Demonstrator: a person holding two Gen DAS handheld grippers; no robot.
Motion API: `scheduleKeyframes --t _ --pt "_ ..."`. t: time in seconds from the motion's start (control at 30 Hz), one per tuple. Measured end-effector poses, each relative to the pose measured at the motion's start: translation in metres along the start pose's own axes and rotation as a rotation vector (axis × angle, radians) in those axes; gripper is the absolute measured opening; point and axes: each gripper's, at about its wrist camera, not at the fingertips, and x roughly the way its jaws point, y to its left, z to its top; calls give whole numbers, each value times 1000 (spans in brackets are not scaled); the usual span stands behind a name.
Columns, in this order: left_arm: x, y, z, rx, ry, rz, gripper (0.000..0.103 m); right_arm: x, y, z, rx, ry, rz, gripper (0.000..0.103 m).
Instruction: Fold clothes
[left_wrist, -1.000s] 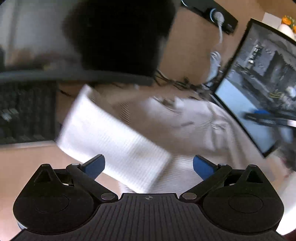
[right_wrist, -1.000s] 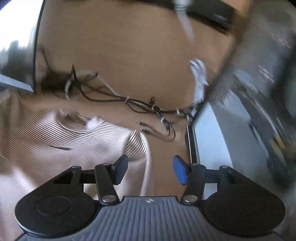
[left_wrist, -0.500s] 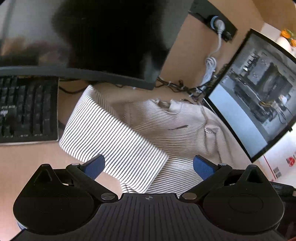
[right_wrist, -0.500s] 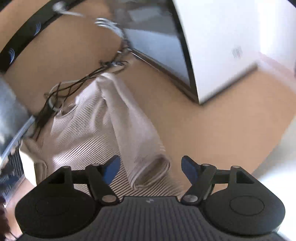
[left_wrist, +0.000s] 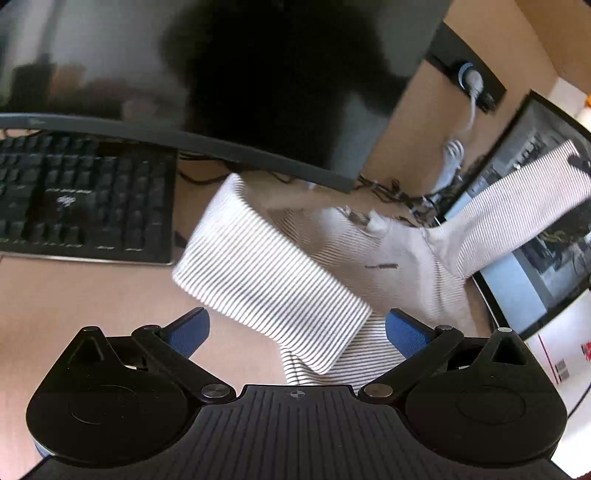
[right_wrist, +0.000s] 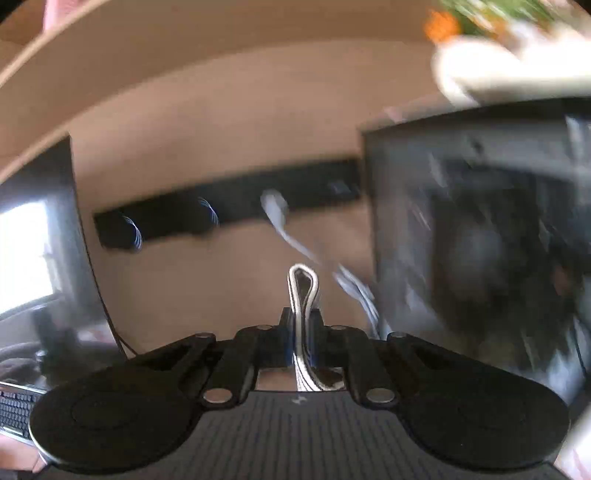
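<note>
Your right gripper (right_wrist: 302, 343) is clamped on the cuff of the striped shirt (left_wrist: 388, 258), lifting its right sleeve (left_wrist: 517, 206) up and away to the right of the body lying on the tabletop (left_wrist: 74, 295). Your left gripper (left_wrist: 297, 328), fingers apart and empty, hovers just before the left sleeve (left_wrist: 273, 288), already folded across the chest, so the raised sleeve's long axis must swing leftward over the body.

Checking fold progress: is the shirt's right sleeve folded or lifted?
Lifted: right gripper pinches the sleeve above the shirt.
</note>
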Motion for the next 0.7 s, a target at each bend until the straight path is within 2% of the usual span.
scheduleKeyframes --t 0.03,0.13,0.3,0.47,0.7 --pt "-3 2 -2 -13 -7 8 103 7 5 8 -17 -1 20 7" --pt "-13 10 -7 -54 -25 41 103 37 26 3 -38 67 91 8" --pt "-33 23 -13 -110 -54 104 103 85 58 -18 -29 162 186 7" --pt "-47 34 -20 -154 -65 149 103 116 94 -31 -37 234 263 8" --pt "-57 45 -32 -204 -58 194 103 140 123 -53 -40 316 283 12"
